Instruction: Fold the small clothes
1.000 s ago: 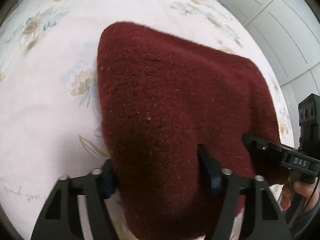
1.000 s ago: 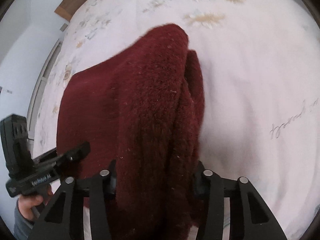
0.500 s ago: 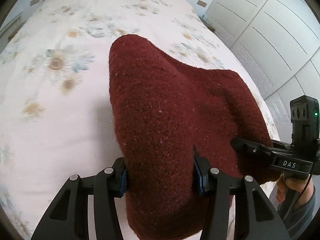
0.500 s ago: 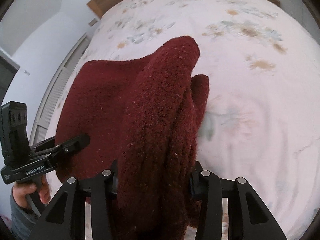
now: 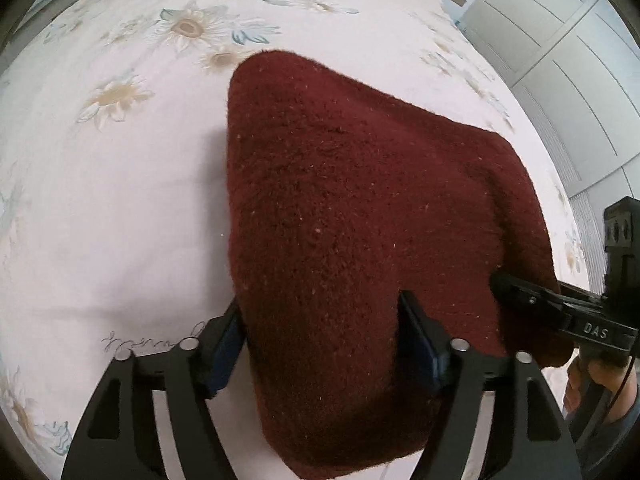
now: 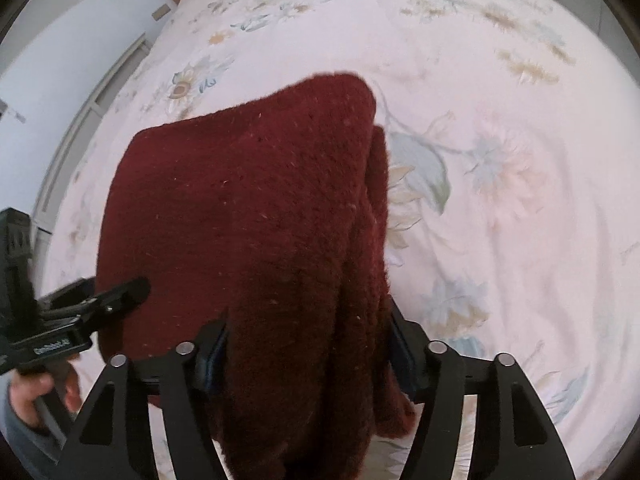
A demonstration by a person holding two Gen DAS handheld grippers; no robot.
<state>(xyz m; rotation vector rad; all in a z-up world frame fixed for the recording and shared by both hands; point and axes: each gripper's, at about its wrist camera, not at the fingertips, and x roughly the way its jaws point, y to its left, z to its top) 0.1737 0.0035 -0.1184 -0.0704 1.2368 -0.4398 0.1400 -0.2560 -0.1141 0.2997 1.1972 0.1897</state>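
Floral-sheeted bed [image 5: 120, 208] bearing one dark-red knit garment [image 5: 360, 208], folded, thick, soft and floppy, best taken at its near edge; left gripper [image 5: 320, 344] and right gripper [image 6: 308, 344] fingers just widened, bracketing that edge.

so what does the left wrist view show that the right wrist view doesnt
Only the left wrist view: white panelled wardrobe doors at upper right, and the right claw reaching in from the right.

Only the right wrist view: the sweater's stacked folded layers along its right edge, a plain wall at upper left, and the left claw entering from the left.

Both: the dark red knitted sweater between each camera's own claw fingers, over the floral bedsheet.
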